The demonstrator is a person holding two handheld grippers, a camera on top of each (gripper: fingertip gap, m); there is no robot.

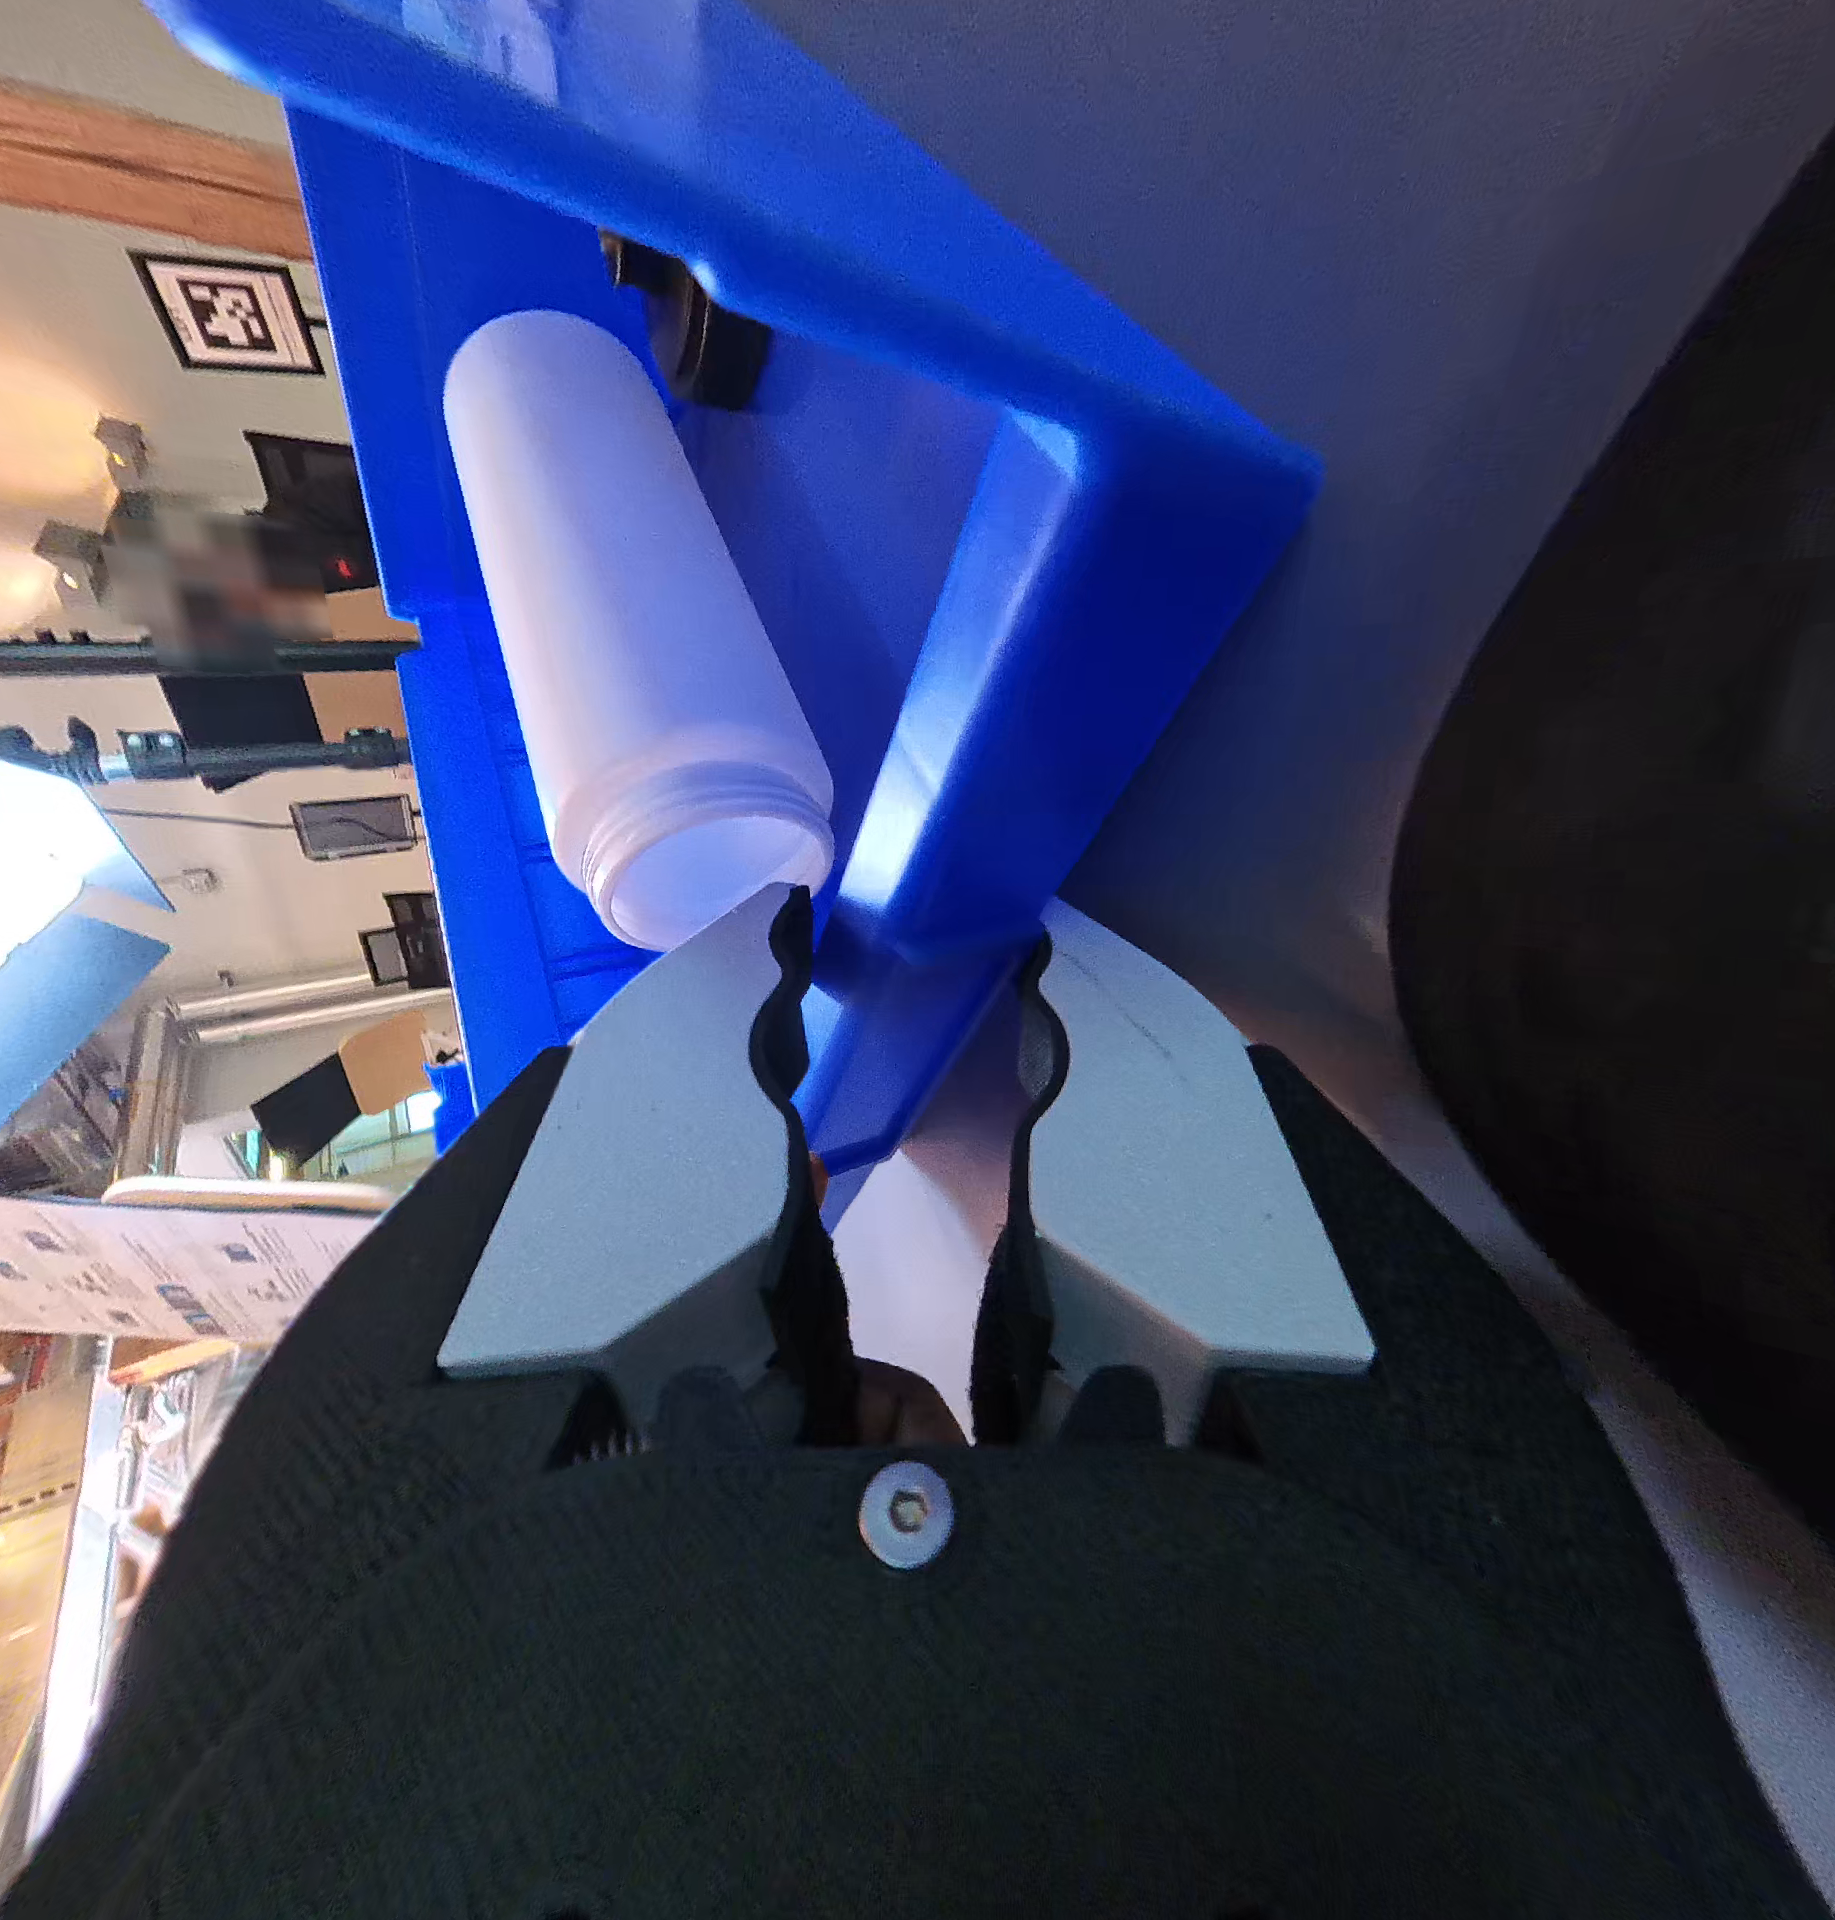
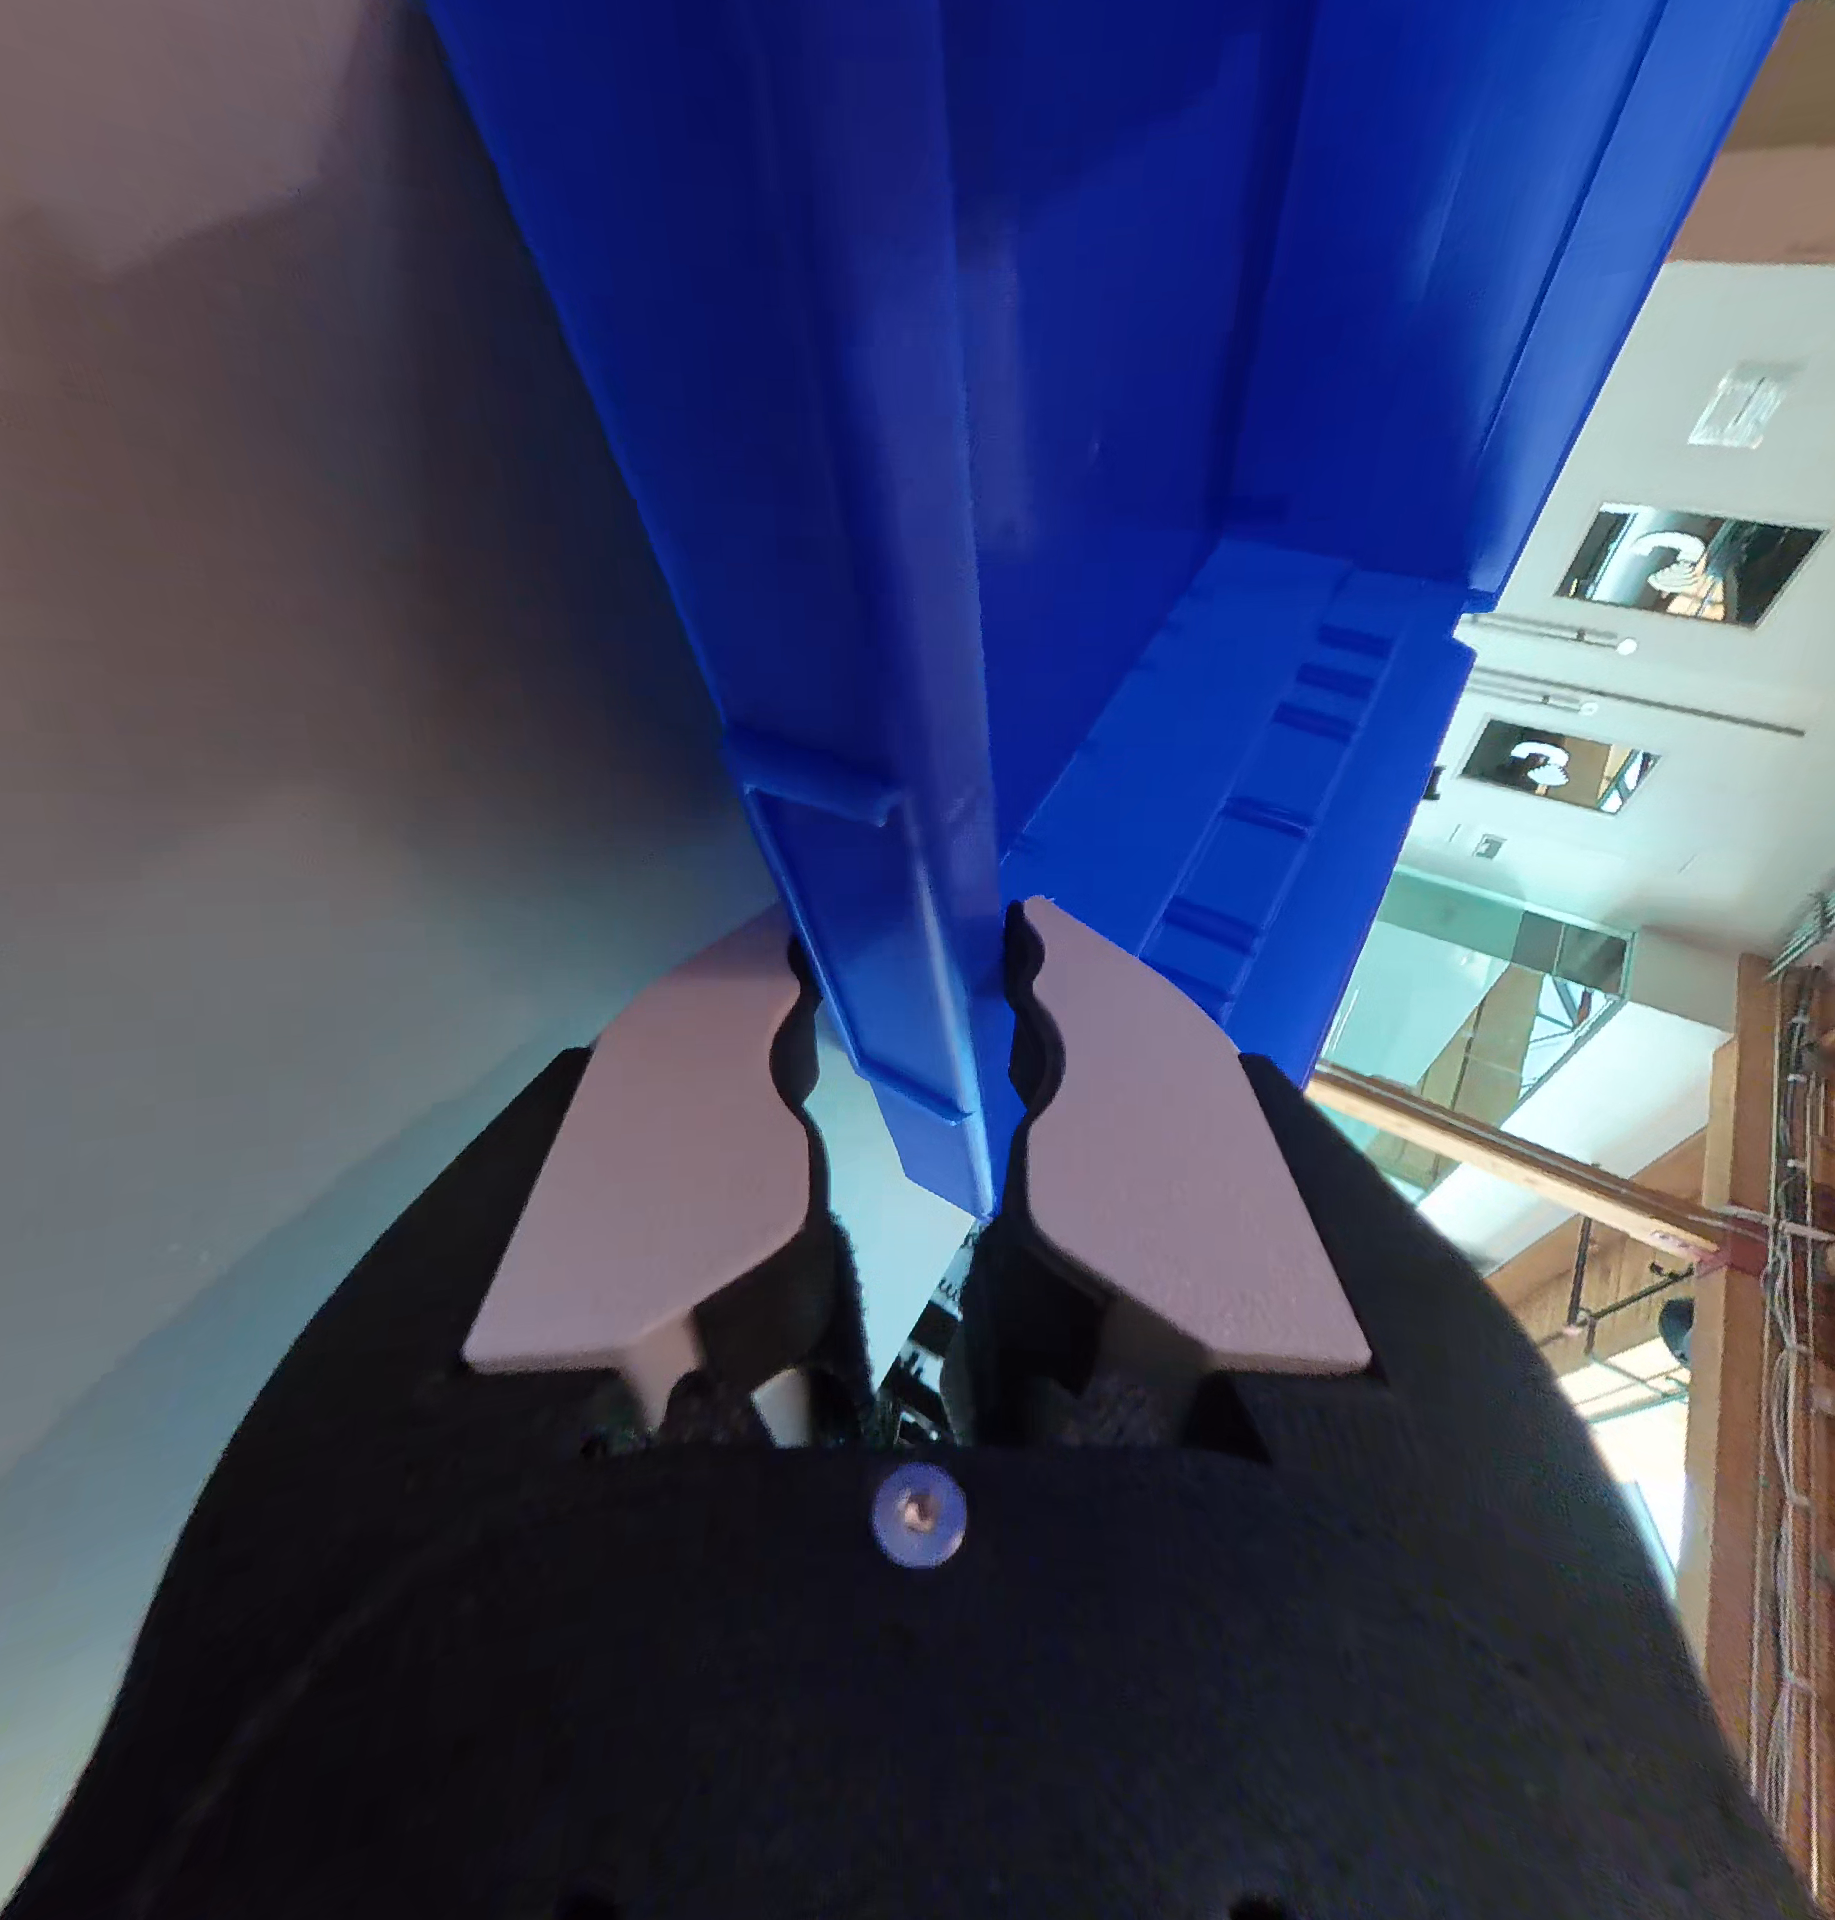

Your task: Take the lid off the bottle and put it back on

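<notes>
Bottle [image 1: 632, 623]: white, no lid, lies inside the blue bin [image 1: 996, 416], its open mouth toward the left gripper [image 1: 918, 925].
Left fingers: they pinch the bin's rim.
Right gripper [image 2: 908, 925]: it also pinches a bin wall.
Lid: not visible in any view.
Risk: the bin seems tilted, so the bottle may roll out; a rim could slip.
Views: only the left one shows the bottle; the right one shows only the bin's wall.

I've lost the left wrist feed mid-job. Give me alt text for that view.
A white bottle with no lid lies inside a blue bin, its open threaded mouth pointing at the camera. The left gripper straddles the bin's near wall, one finger inside beside the bottle's mouth and one outside; no lid is visible.
</notes>
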